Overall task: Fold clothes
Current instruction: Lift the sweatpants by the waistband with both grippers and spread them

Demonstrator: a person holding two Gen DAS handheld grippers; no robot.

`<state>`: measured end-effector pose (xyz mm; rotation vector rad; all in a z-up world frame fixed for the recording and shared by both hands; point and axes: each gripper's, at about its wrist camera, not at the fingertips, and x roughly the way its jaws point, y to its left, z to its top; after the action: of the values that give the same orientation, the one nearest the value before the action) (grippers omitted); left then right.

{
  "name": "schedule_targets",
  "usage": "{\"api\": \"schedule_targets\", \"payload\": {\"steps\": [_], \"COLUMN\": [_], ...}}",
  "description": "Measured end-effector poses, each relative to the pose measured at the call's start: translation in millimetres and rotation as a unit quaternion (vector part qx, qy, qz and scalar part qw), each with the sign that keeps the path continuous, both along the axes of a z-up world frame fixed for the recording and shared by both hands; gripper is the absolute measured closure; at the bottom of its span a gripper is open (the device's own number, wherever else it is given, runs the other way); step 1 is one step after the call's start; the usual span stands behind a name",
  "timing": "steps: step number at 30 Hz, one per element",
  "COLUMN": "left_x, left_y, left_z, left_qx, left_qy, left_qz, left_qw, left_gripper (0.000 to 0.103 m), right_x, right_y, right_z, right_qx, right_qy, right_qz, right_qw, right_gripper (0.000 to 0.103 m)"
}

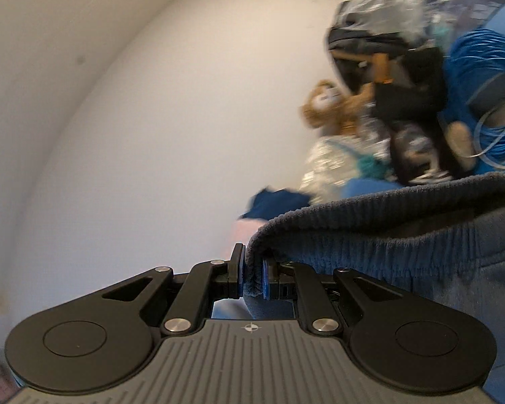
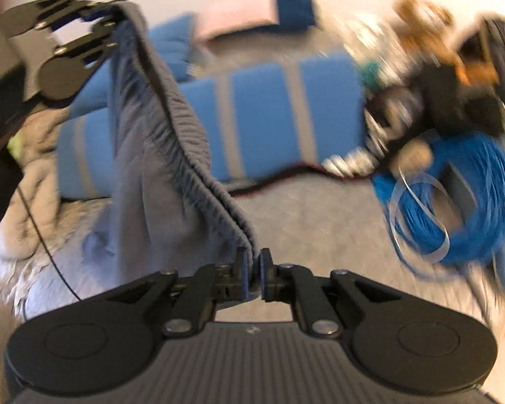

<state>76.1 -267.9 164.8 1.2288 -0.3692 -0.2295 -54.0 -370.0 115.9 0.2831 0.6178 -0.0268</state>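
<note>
A grey-blue garment with a ribbed elastic waistband (image 2: 185, 128) hangs stretched in the air between both grippers. My right gripper (image 2: 253, 274) is shut on one end of the waistband. My left gripper (image 1: 252, 274) is shut on the other end, and the waistband (image 1: 387, 212) runs off to the right in its view. The left gripper also shows in the right wrist view (image 2: 112, 10) at the upper left, holding the cloth's top corner. The garment's body (image 2: 144, 202) drapes down below the band.
A grey bed surface (image 2: 320, 215) lies below, with a blue striped cushion (image 2: 269, 107), a crumpled grey blanket (image 2: 37, 168), a coil of blue cable (image 2: 454, 195), a stuffed toy (image 1: 330, 104) and a pile of dark items (image 1: 404, 77). A white wall (image 1: 151, 101) is behind.
</note>
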Motion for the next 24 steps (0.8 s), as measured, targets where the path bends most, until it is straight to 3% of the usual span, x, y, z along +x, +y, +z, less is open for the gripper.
{"api": "schedule_targets", "payload": {"steps": [9,16,24], "left_x": [73,125,175], "left_y": [-97,-150,-203], "left_z": [-101,-171,-233], "left_qx": [0.067,0.133,0.171], "left_qy": [0.049,0.075,0.131], "left_qz": [-0.027,-0.035,-0.032], "left_qw": [0.9962,0.9877,0.9760], "left_gripper": [0.093,0.093,0.092], "right_x": [18,39,55], "right_y": [-85,-131,-160], "right_z": [-84,-129,-162], "right_qx": [0.044,0.071,0.082], "right_qy": [0.069,0.113,0.139], "right_qz": [-0.088,-0.120,-0.143], "right_qw": [0.993,0.984,0.977], "right_gripper": [0.097,0.097,0.097]}}
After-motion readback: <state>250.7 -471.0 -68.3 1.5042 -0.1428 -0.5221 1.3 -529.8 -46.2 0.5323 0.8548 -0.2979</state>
